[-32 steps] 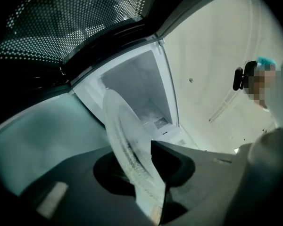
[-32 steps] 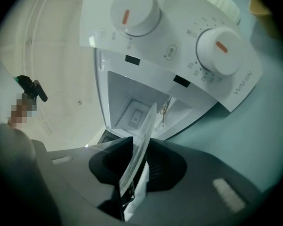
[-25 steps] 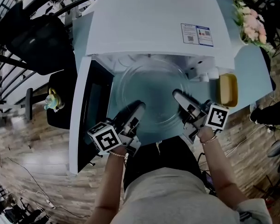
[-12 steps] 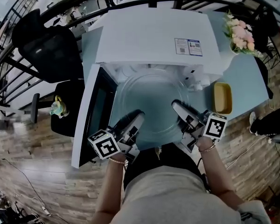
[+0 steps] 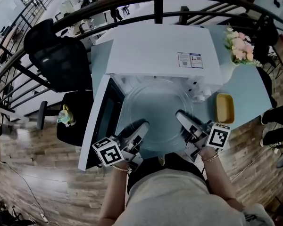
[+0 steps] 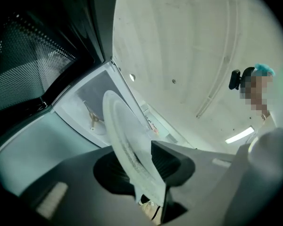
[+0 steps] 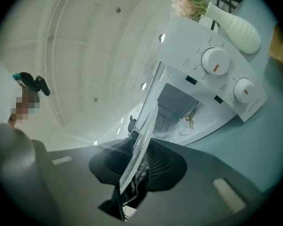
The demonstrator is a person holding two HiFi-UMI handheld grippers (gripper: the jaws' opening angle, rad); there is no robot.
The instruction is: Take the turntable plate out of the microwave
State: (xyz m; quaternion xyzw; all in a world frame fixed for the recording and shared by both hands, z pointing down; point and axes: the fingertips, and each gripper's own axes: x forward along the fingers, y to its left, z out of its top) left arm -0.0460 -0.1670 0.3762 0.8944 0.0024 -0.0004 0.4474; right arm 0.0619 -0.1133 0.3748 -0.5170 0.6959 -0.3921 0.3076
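Round clear glass turntable plate [image 5: 155, 113]; boxy white microwave [image 5: 155, 51].

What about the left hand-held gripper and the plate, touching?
Touching. Left gripper view: the left hand-held gripper has its jaws clamped on the plate rim.

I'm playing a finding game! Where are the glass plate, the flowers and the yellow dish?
glass plate [image 5: 156, 108], head view, on its clear middle.
flowers [image 5: 240, 50], head view, on the pink blossoms.
yellow dish [image 5: 225, 108], head view, on its flat inside.
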